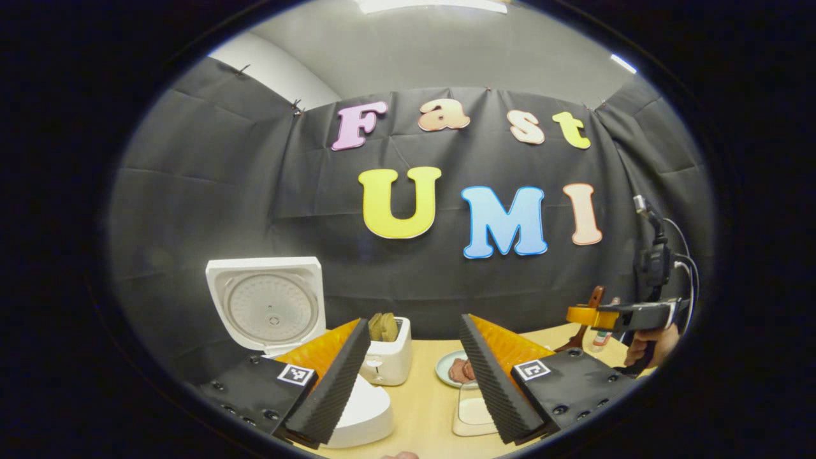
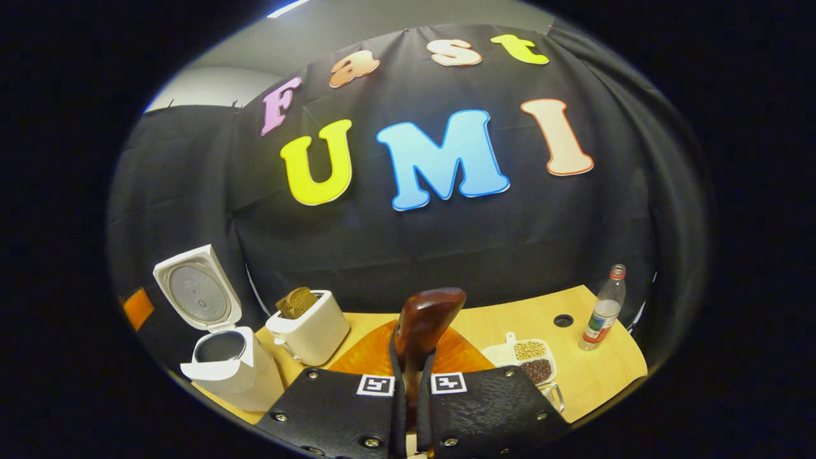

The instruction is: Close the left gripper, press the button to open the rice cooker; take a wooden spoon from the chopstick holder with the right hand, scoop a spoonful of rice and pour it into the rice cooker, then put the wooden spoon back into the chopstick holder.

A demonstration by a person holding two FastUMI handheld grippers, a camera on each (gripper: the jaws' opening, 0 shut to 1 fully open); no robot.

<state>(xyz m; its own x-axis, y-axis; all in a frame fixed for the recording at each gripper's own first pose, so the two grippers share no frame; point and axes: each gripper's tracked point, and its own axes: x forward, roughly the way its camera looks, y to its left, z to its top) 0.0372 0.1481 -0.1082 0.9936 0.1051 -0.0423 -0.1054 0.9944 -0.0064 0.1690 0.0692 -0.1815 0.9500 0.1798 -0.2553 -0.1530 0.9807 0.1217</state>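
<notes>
No words or numbers can be read here; the bottle's (image 2: 604, 311) label at 4 o'clock is too small.

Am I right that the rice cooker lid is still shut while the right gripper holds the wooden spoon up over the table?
Not quite. The rice cooker lid is already open, standing upright behind the pot, as the right gripper view shows. The rest holds: the right gripper is shut on the wooden spoon, raised over the table.
</notes>
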